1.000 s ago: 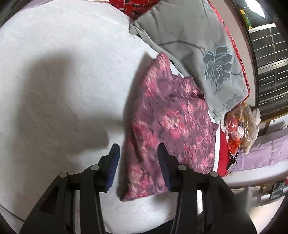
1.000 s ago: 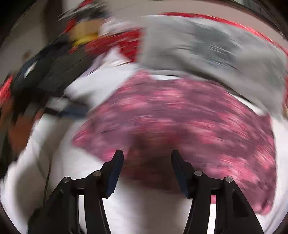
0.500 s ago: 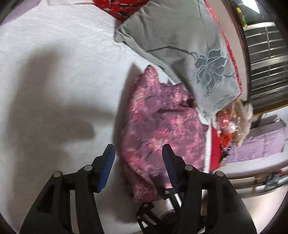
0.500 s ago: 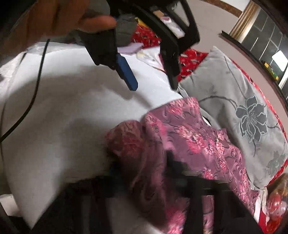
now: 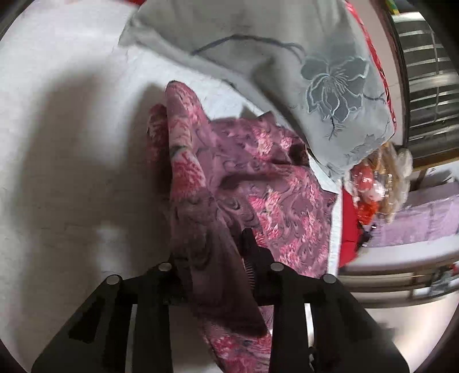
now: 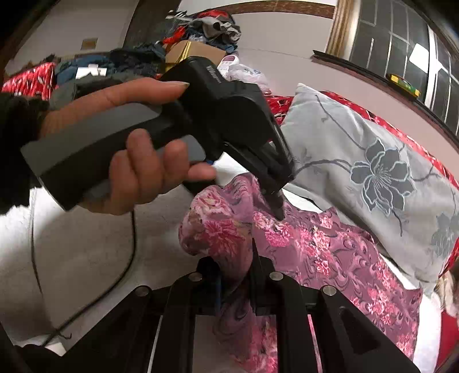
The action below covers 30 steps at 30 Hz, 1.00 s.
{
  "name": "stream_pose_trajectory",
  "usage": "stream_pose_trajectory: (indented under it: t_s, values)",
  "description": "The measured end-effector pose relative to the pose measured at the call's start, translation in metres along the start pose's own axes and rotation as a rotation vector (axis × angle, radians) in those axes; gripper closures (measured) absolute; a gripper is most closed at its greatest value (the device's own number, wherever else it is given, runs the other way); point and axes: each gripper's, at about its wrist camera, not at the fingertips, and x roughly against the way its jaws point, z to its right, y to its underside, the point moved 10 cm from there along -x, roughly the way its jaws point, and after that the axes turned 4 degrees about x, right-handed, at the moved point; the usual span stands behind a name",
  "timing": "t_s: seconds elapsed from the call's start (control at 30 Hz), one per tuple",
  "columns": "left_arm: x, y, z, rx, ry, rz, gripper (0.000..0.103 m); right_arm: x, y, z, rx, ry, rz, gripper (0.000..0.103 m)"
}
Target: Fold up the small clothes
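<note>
The floral garment [image 5: 258, 183], purple with pink and red blooms, lies on the white bedspread [image 5: 66, 149] just beside the grey pillow [image 5: 301, 57], and both of your grippers are clamped on it. Your left gripper [image 5: 212, 258] has a bunched fold of the cloth drawn up between its jaws; the fabric drapes over and hides most of both fingers, so you see only the right finger's dark tip poking out. From the right wrist camera, that same left gripper [image 6: 275, 206] shows from the side, held in your left hand [image 6: 134, 172], its fingertips sunk into the garment [image 6: 330, 252] near the raised edge. Your right gripper [image 6: 232, 275] pinches another gathered ridge of the cloth, which stands up in a rounded hump between its jaws and covers the finger pads almost entirely. The far edge of the garment runs against the pillow [image 6: 373, 160], and you cannot tell whether it tucks under it. A thin black cable [image 6: 126, 258] trails across the bedspread [image 6: 86, 252]. Behind, a heap of clothes [image 6: 200, 25] and a cardboard box [image 6: 192, 50] are partly cut off by your hand. The bright bundle [image 5: 375, 183] past the pillow is too blurred to identify.
</note>
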Motion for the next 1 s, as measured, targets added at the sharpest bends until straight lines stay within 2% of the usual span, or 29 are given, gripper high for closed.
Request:
stream_pose_trajectory:
  t_s: [0.07,0.17,0.4,0.63,0.83,0.93,1.0]
  values:
    - [0.008,0.001,0.016,-0.033,-0.017,0.036,0.086,0.006,0.001,0.009,-0.040,-0.006,0.012,0.090]
    - [0.019,0.002,0.045,-0.068,-0.003,0.073,0.087,0.022,0.005,0.026,-0.131,-0.020,0.037,0.090]
    - [0.009,0.016,0.118,-0.153,-0.019,0.093,0.087,0.063,0.028,0.088,-0.383,-0.035,0.080,0.090]
    - [-0.039,0.039,0.185,-0.238,-0.081,0.070,0.087,0.090,0.077,0.145,-0.652,-0.065,0.093,0.091]
    - [-0.087,0.060,0.236,-0.289,-0.088,0.011,0.087,0.117,0.118,0.188,-0.839,-0.060,0.128,0.091]
    - [-0.117,0.073,0.250,-0.304,-0.097,-0.021,0.087,0.125,0.144,0.209,-0.934,-0.054,0.124,0.091]
    - [-0.133,0.080,0.250,-0.293,-0.116,-0.039,0.084,0.123,0.171,0.219,-1.016,-0.054,0.089,0.091]
